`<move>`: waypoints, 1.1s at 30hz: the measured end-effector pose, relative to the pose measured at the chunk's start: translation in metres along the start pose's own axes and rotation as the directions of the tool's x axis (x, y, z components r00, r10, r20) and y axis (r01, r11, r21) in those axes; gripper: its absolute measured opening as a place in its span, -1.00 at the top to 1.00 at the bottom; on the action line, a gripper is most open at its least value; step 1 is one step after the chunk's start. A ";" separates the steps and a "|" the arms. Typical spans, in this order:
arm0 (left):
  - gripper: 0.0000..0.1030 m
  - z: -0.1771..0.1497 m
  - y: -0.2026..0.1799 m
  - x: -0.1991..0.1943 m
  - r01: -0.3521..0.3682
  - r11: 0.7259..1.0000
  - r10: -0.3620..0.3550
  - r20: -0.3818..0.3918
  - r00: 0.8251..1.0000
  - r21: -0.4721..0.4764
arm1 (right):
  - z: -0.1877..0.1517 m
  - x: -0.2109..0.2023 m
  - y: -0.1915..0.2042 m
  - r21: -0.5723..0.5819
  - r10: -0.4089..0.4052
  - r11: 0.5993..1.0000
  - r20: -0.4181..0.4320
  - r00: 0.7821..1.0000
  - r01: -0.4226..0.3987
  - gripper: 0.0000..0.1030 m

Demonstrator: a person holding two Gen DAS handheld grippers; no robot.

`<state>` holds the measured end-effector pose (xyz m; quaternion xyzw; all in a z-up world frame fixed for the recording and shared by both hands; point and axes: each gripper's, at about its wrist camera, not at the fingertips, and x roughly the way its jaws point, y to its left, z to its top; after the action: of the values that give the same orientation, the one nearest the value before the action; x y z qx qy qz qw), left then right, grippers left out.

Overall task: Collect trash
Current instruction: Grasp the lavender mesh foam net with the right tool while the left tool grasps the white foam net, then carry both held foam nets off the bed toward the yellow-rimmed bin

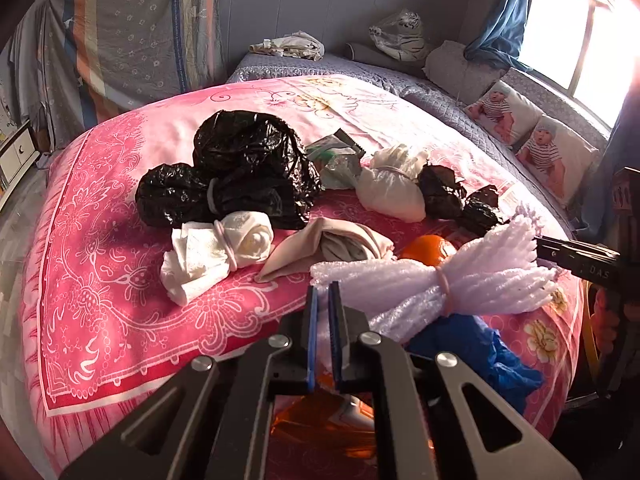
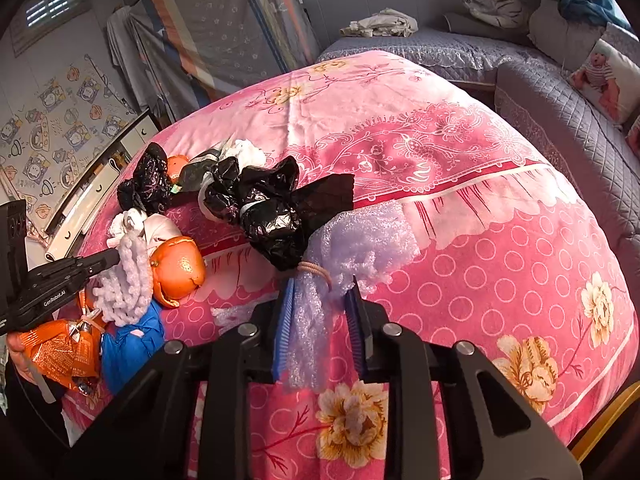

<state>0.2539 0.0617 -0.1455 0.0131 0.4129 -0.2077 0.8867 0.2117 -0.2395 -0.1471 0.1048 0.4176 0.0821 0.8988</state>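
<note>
Tied-up trash lies on a pink quilt (image 1: 112, 288). My left gripper (image 1: 323, 290) is shut on the near end of a white foam net (image 1: 420, 280) bound with a rubber band. The right wrist view shows that gripper (image 2: 114, 256) at the left, its tip in the net (image 2: 124, 284). My right gripper (image 2: 320, 292) stands open around a lavender bubble-wrap bundle (image 2: 310, 328). The wrap lies against the left pad, and a strip of quilt shows before the right pad. An orange (image 2: 178, 268) sits between the two bundles.
Black bags (image 1: 248, 160), a white tissue roll (image 1: 216, 252), a beige wad (image 1: 332, 246) and a white pouch (image 1: 392, 192) lie further back. A blue bag (image 1: 480, 352) and an orange wrapper (image 2: 60, 352) sit by the quilt's near edge. A grey quilted sofa (image 2: 560, 128) runs along the right.
</note>
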 end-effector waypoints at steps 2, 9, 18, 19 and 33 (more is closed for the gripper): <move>0.90 0.002 0.000 -0.008 0.018 1.000 -0.018 0.023 1.000 -0.012 | 0.000 -0.002 -0.001 0.005 0.003 1.000 0.003 1.000 -0.003 0.60; 0.90 0.010 -0.002 -0.042 0.055 0.998 -0.050 0.131 0.990 -0.034 | 0.003 -0.023 -0.003 0.015 -0.004 1.000 0.067 0.998 0.003 0.63; 0.90 0.018 -0.017 -0.076 0.088 0.996 -0.079 0.221 0.972 -0.033 | 0.005 -0.072 -0.001 0.015 0.036 0.999 0.153 0.988 -0.039 0.63; 0.90 0.018 -0.021 -0.080 0.094 0.995 -0.085 0.228 0.970 -0.028 | 0.004 -0.079 0.000 0.015 0.044 0.999 0.159 0.986 -0.047 0.63; 0.90 0.024 -0.081 -0.136 0.158 0.984 -0.175 0.331 0.927 0.077 | -0.022 -0.197 -0.010 0.012 0.079 0.996 0.329 0.941 -0.088 0.63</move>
<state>0.1630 0.0319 -0.0179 -0.0362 0.2498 -0.2915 0.9227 0.0693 -0.2930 -0.0191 0.1464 0.2582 0.0962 0.9501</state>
